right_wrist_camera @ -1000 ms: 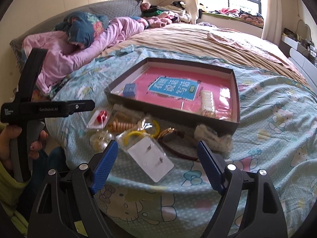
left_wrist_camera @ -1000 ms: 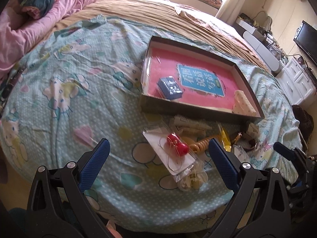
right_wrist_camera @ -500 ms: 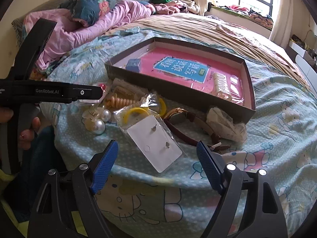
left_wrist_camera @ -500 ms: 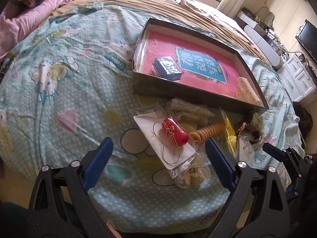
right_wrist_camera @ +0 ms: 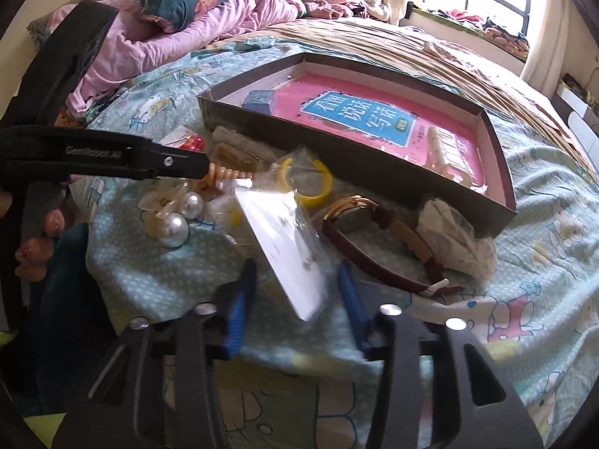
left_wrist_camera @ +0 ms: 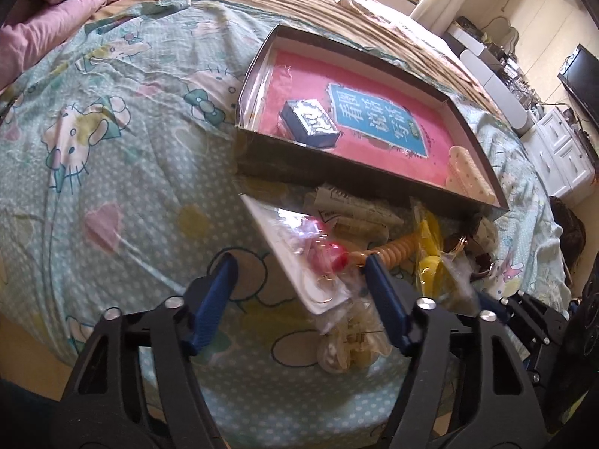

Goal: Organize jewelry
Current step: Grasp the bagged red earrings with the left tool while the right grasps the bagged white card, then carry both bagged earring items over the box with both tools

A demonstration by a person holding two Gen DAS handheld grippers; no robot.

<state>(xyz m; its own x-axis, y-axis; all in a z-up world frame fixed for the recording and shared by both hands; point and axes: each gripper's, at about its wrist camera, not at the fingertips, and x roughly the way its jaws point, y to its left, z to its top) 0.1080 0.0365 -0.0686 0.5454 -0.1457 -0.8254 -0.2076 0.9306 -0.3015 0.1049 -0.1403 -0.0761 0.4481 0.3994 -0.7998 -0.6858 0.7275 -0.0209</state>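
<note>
A shallow brown box (left_wrist_camera: 337, 183) (right_wrist_camera: 352, 161) with a pink lining lies on the bed and holds a small blue case (left_wrist_camera: 310, 123) and a cream beaded piece (left_wrist_camera: 468, 172). Loose jewelry lies in front of it. My left gripper (left_wrist_camera: 299, 280) is open, its blue fingers on either side of a bagged card with red earrings (left_wrist_camera: 322, 258). My right gripper (right_wrist_camera: 295, 292) is open around the near end of a white earring card in a clear bag (right_wrist_camera: 288, 247). Pearl earrings (right_wrist_camera: 172, 224), a yellow ring band (right_wrist_camera: 310, 183) and a brown-strap watch (right_wrist_camera: 378, 239) lie close by.
The left gripper's black arm (right_wrist_camera: 112, 157) reaches in from the left in the right wrist view. A peach coil band (left_wrist_camera: 393, 250) and a crumpled plastic bag (right_wrist_camera: 456, 235) lie by the box. Pink bedding (right_wrist_camera: 179, 37) is piled at the far left. The bed's edge is just below the grippers.
Both grippers have moved forward and down onto the jewelry pile. Their fingers have narrowed, the left around the red earring card, the right around the white earring card.
</note>
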